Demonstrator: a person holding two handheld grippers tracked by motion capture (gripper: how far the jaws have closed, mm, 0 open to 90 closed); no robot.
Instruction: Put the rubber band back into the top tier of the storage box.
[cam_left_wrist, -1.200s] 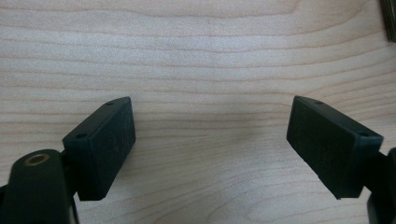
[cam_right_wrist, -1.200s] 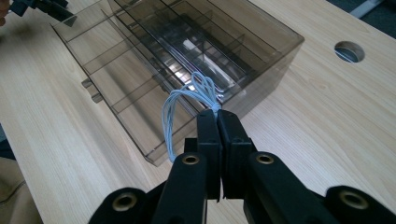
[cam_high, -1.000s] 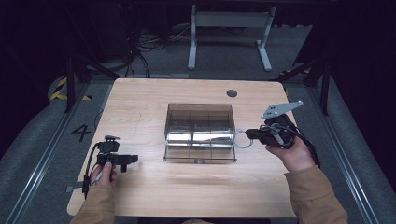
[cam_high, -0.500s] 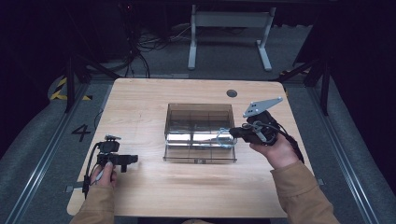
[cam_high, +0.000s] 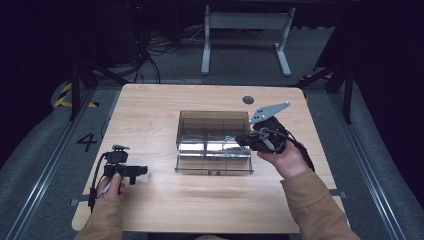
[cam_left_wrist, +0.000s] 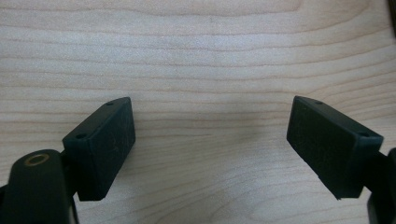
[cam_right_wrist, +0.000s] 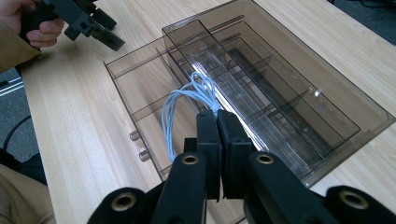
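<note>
Wooden table (cam_high: 150, 120): right gripper (cam_right_wrist: 217, 115) jaws clenched on cable coil (cam_right_wrist: 187, 105), end hidden; left gripper (cam_left_wrist: 210, 140) jaws released.

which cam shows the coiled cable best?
Right gripper view: the coiled white cable hangs from the shut right gripper above the clear divided organizer, loops distinct. In the high view it is a small pale tangle. The left gripper view looks at the wooden table.

Surface (cam_high: 150, 115) was pale wood-grain laminate, pretty matt. Organizer box (cam_high: 214, 142) in mid-frame was smoky clear plastic, glossy. Cable coil (cam_right_wrist: 187, 105) looked smooth white plastic; the right tool (cam_right_wrist: 218, 116) had matt black pads.
</note>
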